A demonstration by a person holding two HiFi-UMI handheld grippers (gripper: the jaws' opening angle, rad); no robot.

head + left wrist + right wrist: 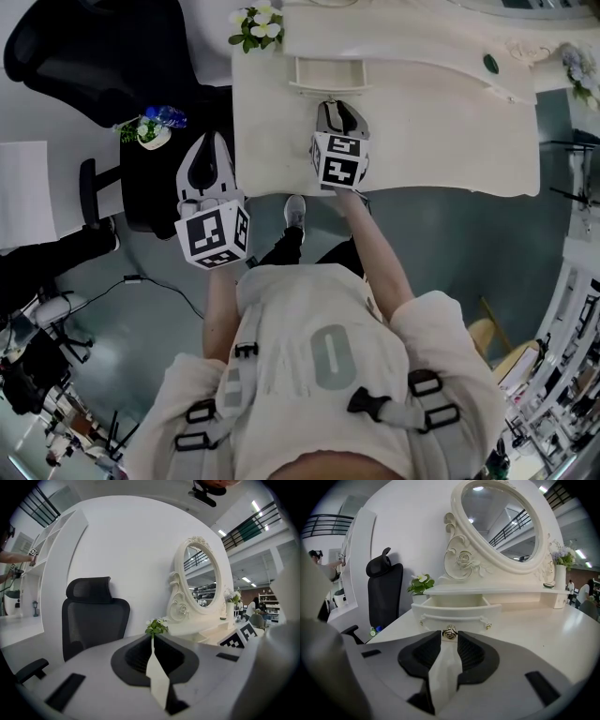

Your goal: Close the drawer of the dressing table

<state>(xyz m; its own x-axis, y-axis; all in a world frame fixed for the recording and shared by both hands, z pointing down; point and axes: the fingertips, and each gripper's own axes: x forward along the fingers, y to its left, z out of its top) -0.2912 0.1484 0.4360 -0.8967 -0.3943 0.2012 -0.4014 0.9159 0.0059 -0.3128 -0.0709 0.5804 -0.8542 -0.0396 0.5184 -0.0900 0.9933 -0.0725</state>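
Observation:
The white dressing table [441,131] has its small drawer [323,73] pulled out under the mirror shelf. In the right gripper view the drawer [454,613] stands open, with its gold knob [449,632] at the front. My right gripper [339,108] lies over the tabletop right in front of the drawer. Its fingertips [449,635] sit on either side of the knob and close on it. My left gripper [210,141] hangs off the table's left edge. It [153,637] is shut with nothing in it.
An oval mirror [501,522] in a carved frame rises behind the drawer. A potted plant [255,26] stands at the table's back left corner and a vase of flowers [559,590] at its right. A black office chair [93,616] stands left of the table.

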